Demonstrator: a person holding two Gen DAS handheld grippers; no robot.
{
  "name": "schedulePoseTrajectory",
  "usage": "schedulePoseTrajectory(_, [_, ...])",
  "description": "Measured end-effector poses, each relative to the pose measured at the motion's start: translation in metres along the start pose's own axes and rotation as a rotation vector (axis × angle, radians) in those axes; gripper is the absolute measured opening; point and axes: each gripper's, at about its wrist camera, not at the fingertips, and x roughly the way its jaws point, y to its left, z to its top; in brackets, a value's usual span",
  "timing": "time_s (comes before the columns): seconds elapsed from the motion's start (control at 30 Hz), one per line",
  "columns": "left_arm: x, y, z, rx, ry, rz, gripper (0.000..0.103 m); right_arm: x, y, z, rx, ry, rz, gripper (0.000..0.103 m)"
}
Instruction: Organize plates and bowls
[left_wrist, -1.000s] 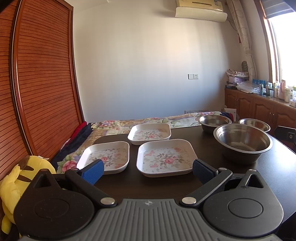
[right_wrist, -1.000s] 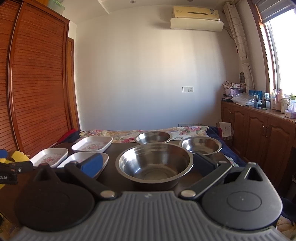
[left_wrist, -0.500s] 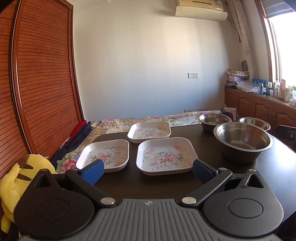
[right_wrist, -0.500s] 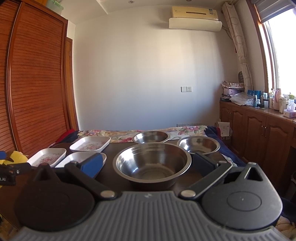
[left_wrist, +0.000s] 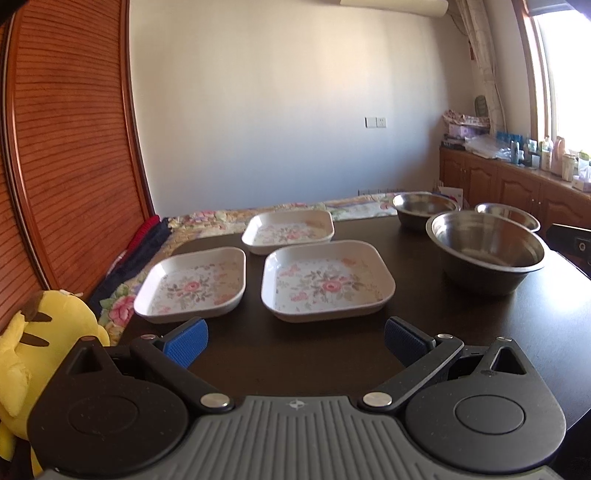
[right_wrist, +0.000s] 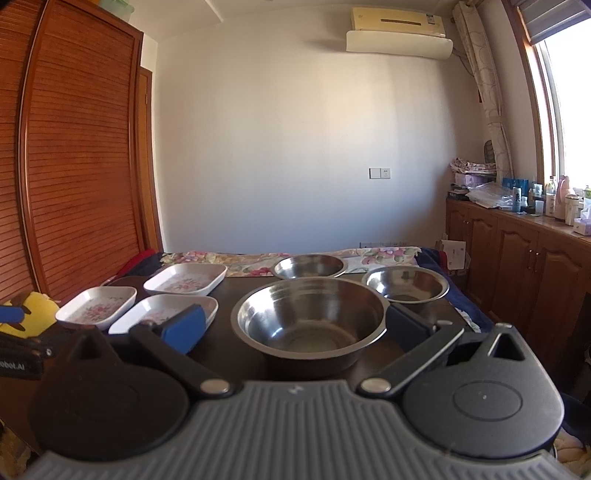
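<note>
Three white square floral plates lie on the dark table (left_wrist: 480, 325): a near middle plate (left_wrist: 327, 280), a left plate (left_wrist: 194, 286) and a far plate (left_wrist: 290, 230). Three steel bowls stand to the right: a large bowl (left_wrist: 485, 249) (right_wrist: 310, 319), a far bowl (left_wrist: 423, 208) (right_wrist: 310, 266) and a right bowl (left_wrist: 508, 216) (right_wrist: 406, 288). My left gripper (left_wrist: 295, 339) is open and empty, just short of the near middle plate. My right gripper (right_wrist: 295, 325) is open and empty, its fingers either side of the large bowl's near rim.
A yellow plush toy (left_wrist: 26, 343) sits off the table's left edge. A bed with a floral cover (left_wrist: 280, 208) lies beyond the table. A wooden slatted wardrobe (left_wrist: 62, 147) stands on the left. Wooden cabinets (right_wrist: 524, 273) with bottles line the right wall.
The left gripper has tilted down and moved slightly closer to the plates. The right gripper has edged forward toward the large bowl. Both stay open.
</note>
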Motion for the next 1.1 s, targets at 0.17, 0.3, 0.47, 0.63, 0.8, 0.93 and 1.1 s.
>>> schedulePoseTrajectory(0.17, [0.01, 0.004, 0.002, 0.002, 0.047, -0.025, 0.103, 0.01, 0.008, 0.002, -0.03, 0.014, 0.023, 0.103])
schedulePoseTrajectory(0.3, [0.015, 0.008, 0.003, -0.006, 0.073, -0.065, 0.103, 0.019, 0.018, 0.004, -0.044, 0.028, 0.051, 0.103])
schedulePoseTrajectory(0.47, [0.022, 0.011, 0.006, 0.021, 0.08, -0.063, 0.103, 0.028, 0.035, 0.008, -0.071, 0.032, 0.107, 0.103])
schedulePoseTrajectory(0.63, [0.03, 0.028, 0.013, -0.009, 0.072, -0.065, 0.103, 0.041, 0.051, 0.012, -0.111, 0.051, 0.166, 0.103])
schedulePoseTrajectory(0.8, [0.043, 0.045, 0.02, 0.001, 0.066, -0.035, 0.103, 0.056, 0.062, 0.012, -0.126, 0.097, 0.234, 0.092])
schedulePoseTrajectory(0.93, [0.056, 0.06, 0.025, -0.016, 0.073, -0.068, 0.097, 0.069, 0.072, 0.01, -0.136, 0.137, 0.269, 0.086])
schedulePoseTrajectory(1.1, [0.074, 0.069, 0.028, -0.019, 0.091, -0.115, 0.081, 0.084, 0.083, 0.008, -0.162, 0.179, 0.292, 0.077])
